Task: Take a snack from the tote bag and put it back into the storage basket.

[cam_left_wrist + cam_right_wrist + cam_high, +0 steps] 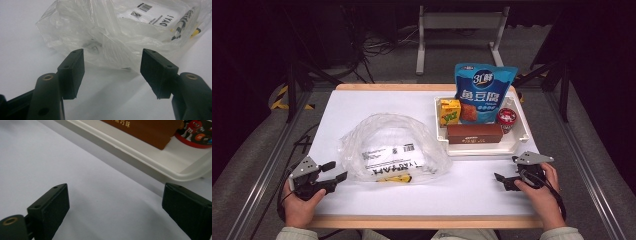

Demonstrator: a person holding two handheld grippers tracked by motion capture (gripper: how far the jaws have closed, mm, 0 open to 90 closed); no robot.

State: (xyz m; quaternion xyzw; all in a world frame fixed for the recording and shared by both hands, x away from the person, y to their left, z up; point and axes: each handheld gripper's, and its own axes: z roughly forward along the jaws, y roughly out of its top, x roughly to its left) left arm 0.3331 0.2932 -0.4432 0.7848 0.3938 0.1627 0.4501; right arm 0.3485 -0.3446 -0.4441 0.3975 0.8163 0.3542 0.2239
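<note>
**Bag not gripped, snacks all in tray**

Left gripper [333, 171] jaws wide, empty, aimed at the near edge of the plastic bag [391, 149] lying mid-table. Right gripper [507, 175] open too, over bare table just beside the tray [526, 131]. Pouch, carton, brown box and cup sit in the tray. Looks like packing hasn't started; everything left.

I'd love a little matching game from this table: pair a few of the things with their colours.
Things:
1. tall pouch
2. small carton
3. long box
4. crumpled bag

Colours:
A. brown
B. clear
C. blue
D. yellow

Pairs: 1-C, 2-D, 3-A, 4-B. The first three are in the white tray; the bag lies on the table.
</note>
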